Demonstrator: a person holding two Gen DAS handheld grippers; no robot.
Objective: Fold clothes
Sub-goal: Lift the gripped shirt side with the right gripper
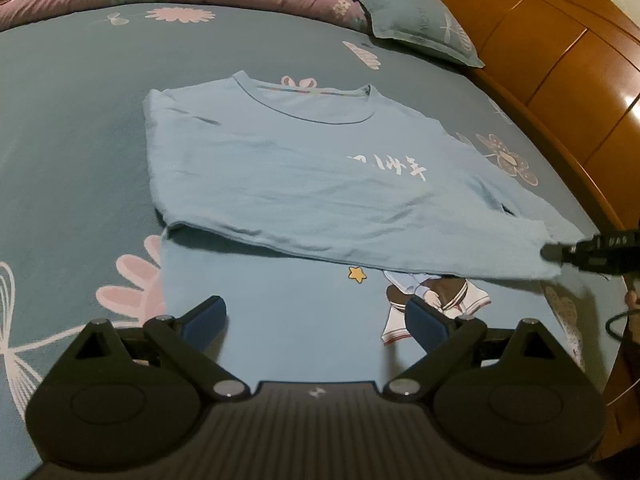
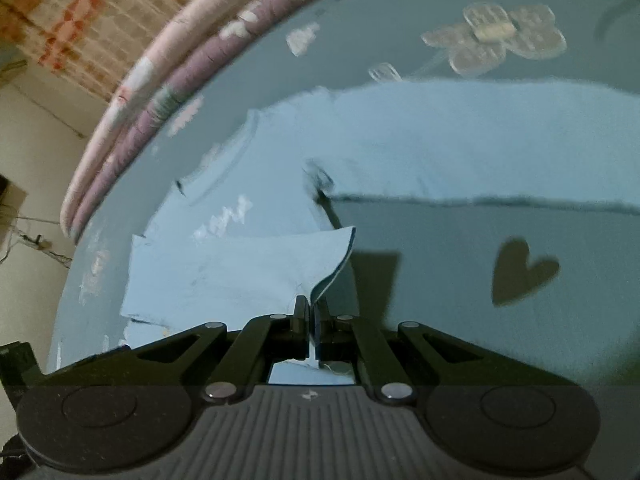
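One fold is being shown on the light-blue T-shirt [image 1: 304,176], lying mid-bed on the bedsheet [image 1: 72,128]. Nothing is being held by the released left gripper [image 1: 316,320]; rightward, its hem corner is being pinched by the clenched right gripper [image 2: 311,312], and further folds are judged remaining.

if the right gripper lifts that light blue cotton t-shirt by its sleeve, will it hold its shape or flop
The light blue cotton t-shirt will probably flop: the fabric already curls limply where the right gripper pinches it. It looks thin and wrinkled, so likely light. The folded layers may slide apart on the teal floral bedsheet.
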